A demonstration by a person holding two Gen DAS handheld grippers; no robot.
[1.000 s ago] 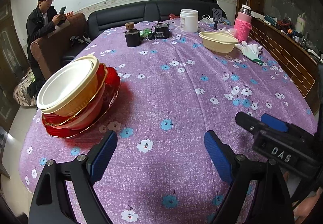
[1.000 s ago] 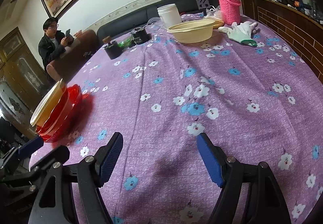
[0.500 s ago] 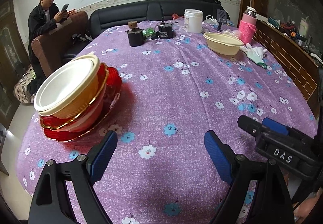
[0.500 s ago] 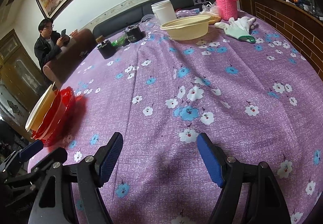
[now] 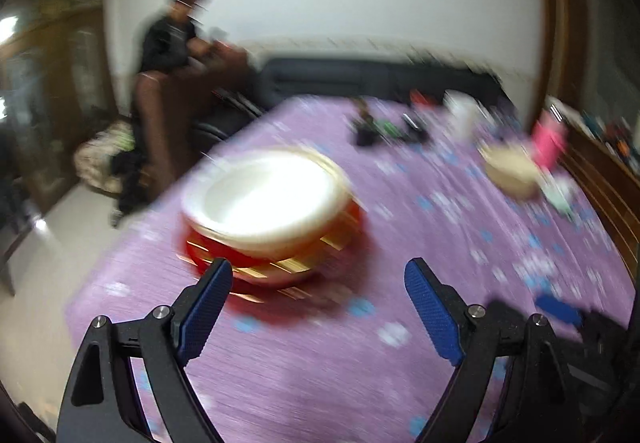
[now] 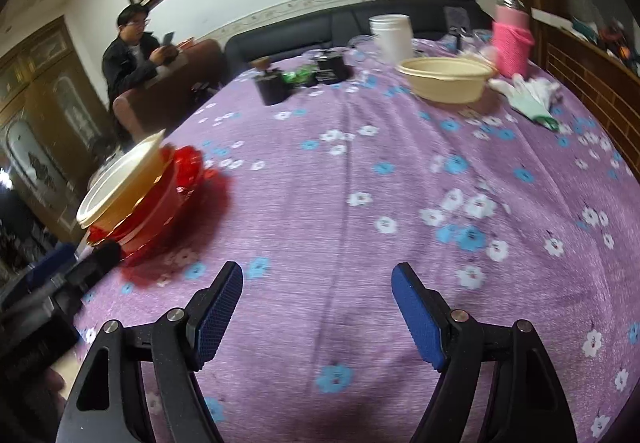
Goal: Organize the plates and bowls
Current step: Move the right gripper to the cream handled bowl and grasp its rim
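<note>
In the left wrist view, heavily blurred, the left gripper (image 5: 318, 307) has swung toward the stack (image 5: 272, 219): a second ago that pile of red dishes with a cream bowl on top sat off at ten o'clock, and now it lies dead ahead at twelve, just beyond the fingertips. The jaws have just been opening further and stand wide with nothing between them, which reads as a line-up for taking hold of the stack, not yet touched. The loose bowl (image 5: 512, 171) shows as a smear at two o'clock, well apart. In the right wrist view, which is sharp, the right gripper (image 6: 318, 307) stands wide open and empty over bare cloth (image 6: 360, 211); the stack (image 6: 140, 191) is at ten o'clock and the bowl (image 6: 446, 79) at one o'clock, beside a glove (image 6: 528, 99). Only this view shows the stack's layers and its tilted top bowl clearly, and the left gripper's dark body at nine o'clock near the stack.
</note>
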